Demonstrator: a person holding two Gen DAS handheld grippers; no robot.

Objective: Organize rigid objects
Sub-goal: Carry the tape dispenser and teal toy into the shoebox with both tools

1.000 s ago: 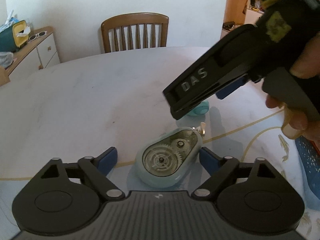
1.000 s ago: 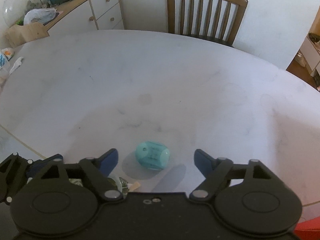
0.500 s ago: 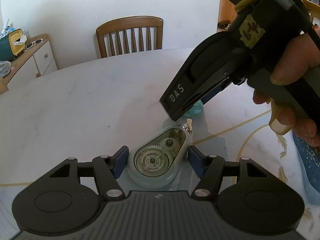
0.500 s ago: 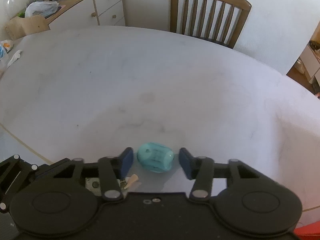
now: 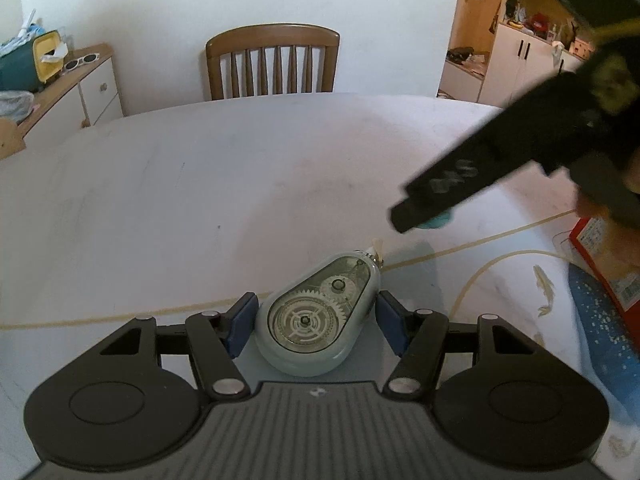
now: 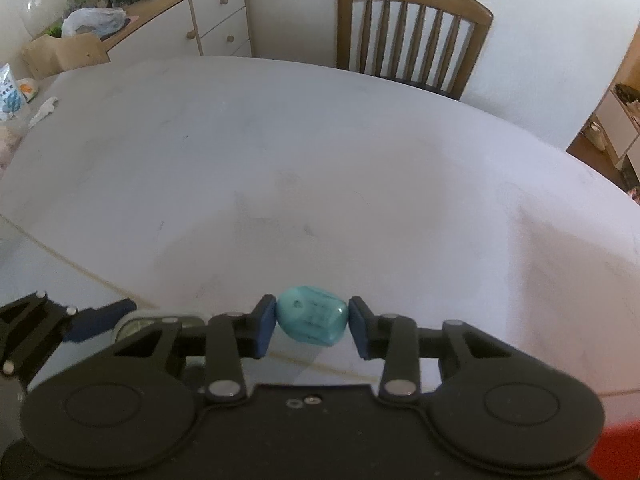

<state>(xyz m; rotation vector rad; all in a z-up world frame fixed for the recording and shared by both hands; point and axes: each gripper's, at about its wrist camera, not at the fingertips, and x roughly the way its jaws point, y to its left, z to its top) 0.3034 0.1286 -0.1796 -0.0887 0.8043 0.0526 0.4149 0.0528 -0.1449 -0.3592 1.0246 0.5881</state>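
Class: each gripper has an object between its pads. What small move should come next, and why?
Probably lift both straight up. The left gripper has just closed on the correction tape dispenser, and the right gripper has just closed on the teal dice. Both objects seem gripped but near the table.

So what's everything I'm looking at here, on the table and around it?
Correction tape dispenser: one, pale grey-blue with clear gear window, on the table between the left pads.
Teal rounded block: one, clamped between the right pads.
Table: one, white.
Chair: one, brown wood, behind the table.
Sideboard: one, white with wood top, cluttered.
Sunglasses: one pair, white, on the sideboard.
Red box: one, at the table's right edge.
Left hand-held gripper: black, blue pads, closed on the dispenser.
Right hand-held gripper: black, blue pads.
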